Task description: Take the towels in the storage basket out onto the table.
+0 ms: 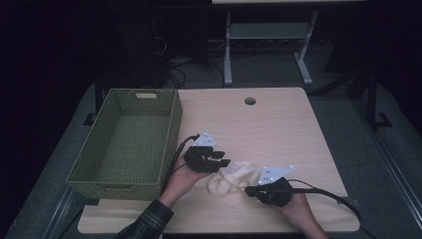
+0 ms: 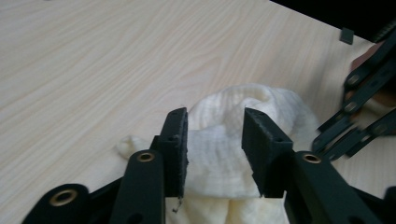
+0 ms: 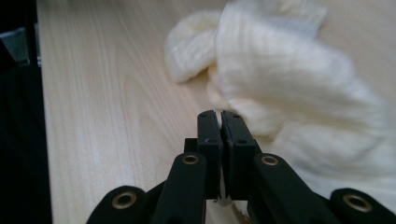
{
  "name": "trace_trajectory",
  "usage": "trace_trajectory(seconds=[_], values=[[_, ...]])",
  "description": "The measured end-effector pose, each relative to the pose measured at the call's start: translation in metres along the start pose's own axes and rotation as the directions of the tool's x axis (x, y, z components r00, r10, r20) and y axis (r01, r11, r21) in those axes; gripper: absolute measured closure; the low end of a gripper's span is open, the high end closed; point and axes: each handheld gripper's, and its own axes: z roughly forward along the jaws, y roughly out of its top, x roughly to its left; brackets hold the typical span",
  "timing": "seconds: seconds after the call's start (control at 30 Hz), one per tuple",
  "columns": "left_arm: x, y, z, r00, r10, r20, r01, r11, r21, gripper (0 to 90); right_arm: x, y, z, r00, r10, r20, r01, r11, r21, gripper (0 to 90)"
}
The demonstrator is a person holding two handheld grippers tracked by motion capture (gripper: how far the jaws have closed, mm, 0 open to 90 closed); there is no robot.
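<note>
A crumpled cream cloth [image 1: 235, 178] lies on the wooden table [image 1: 273, 132] near its front edge, between my two grippers. My left gripper [image 1: 223, 160] reaches it from the left. In the left gripper view its jaws [image 2: 215, 123] stand open, and a fold of the cloth [image 2: 254, 100] lies between them without being pinched. My right gripper [image 1: 248, 189] comes in from the right. In the right gripper view it [image 3: 218, 114] is shut on a thin edge of the cloth [image 3: 289, 79], and a sliver of fabric shows between the pads.
A green woven basket [image 1: 171, 132] stands empty along the table's left side, close to my left hand. A round cable hole [image 1: 250, 101] sits near the far edge. The right gripper's linkage [image 2: 364, 107] is close by in the left gripper view.
</note>
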Motion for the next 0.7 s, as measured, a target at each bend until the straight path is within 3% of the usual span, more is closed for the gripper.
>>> trace_trajectory(seconds=[0.07,0.37,0.7], values=[[0.002,0.0,-0.001,0.9999,-0.004,-0.015,0.004,1.0,-0.002,56.1,-0.005,0.005,-0.015,1.0,-0.004,0.007,0.005,1.0,-0.03,87.0],[0.004,-0.005,0.001,0.9991,-0.018,-0.038,0.018,0.9998,0.007,53.9,-0.022,0.014,-0.046,0.9993,0.008,0.036,-0.004,0.995,-0.098,87.0],[0.011,-0.008,0.002,0.9963,-0.015,-0.084,0.017,0.9997,0.018,50.1,-0.056,0.021,-0.079,0.9902,0.029,0.136,-0.008,0.989,-0.147,87.1]])
